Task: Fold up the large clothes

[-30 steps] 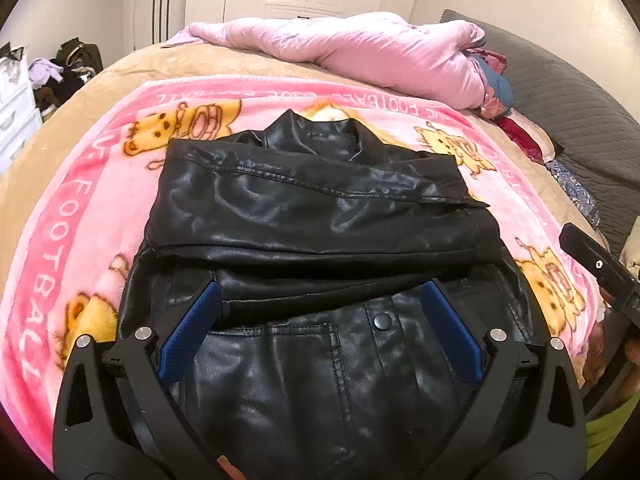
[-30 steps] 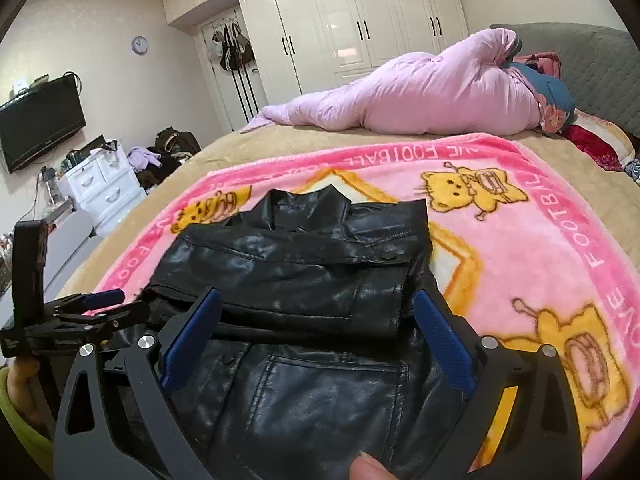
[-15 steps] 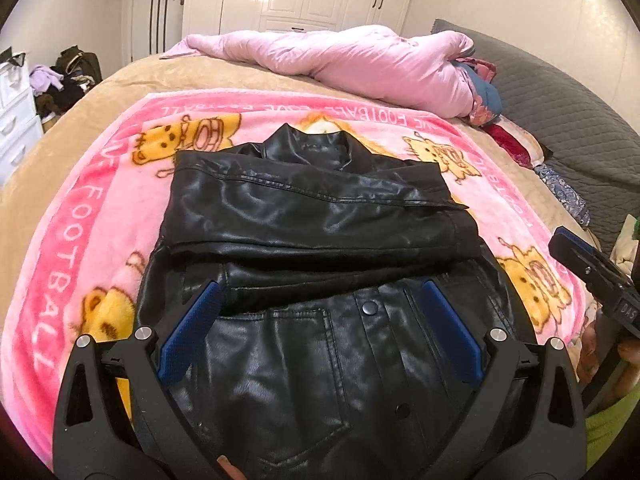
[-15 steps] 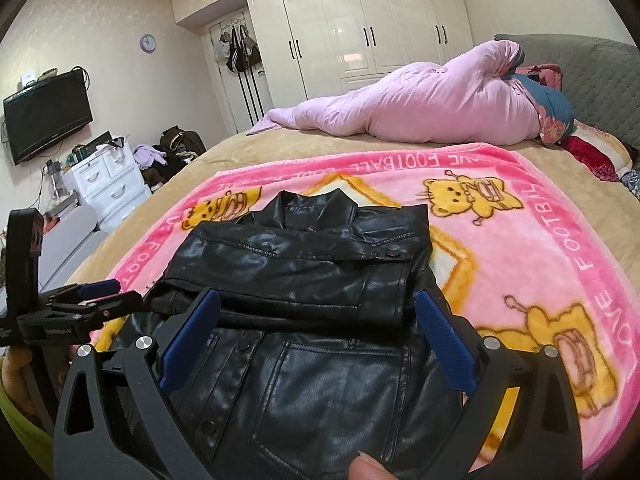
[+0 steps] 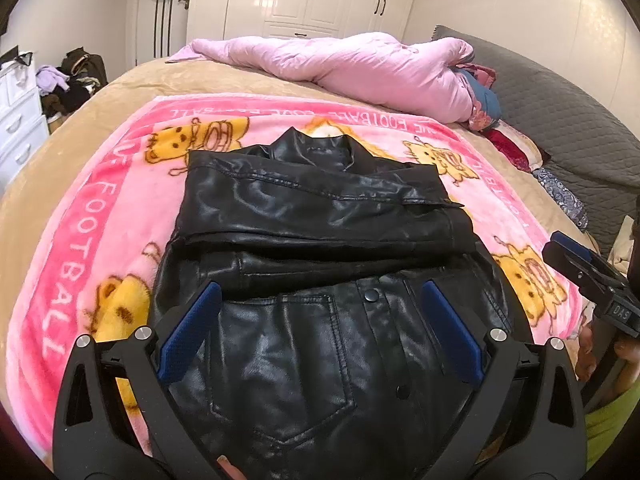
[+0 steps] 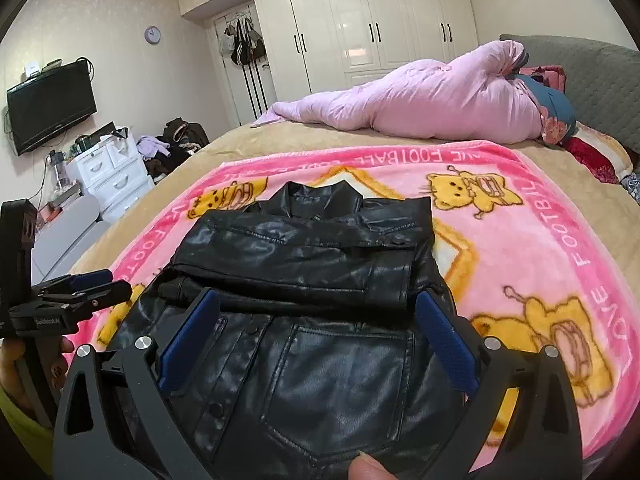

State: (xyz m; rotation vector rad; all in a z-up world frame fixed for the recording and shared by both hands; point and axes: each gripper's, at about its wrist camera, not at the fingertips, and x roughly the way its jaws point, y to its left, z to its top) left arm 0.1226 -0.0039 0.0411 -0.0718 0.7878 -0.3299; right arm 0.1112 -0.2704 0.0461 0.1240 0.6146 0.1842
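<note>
Both tools, left tool (image 5: pixel 316 332) and right tool (image 6: pixel 316 332), gaping, empty, pulled back from black leather jacket (image 5: pixel 320 264); sleeves folded across chest, bottom fold pending.

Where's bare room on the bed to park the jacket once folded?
Free: pink blanket right of the black jacket, only cartoon prints there; a narrower pink strip left of the jacket; the tan bedspread between blanket and pink duvet. Crowded: the head end, with duvet and pillows.
</note>
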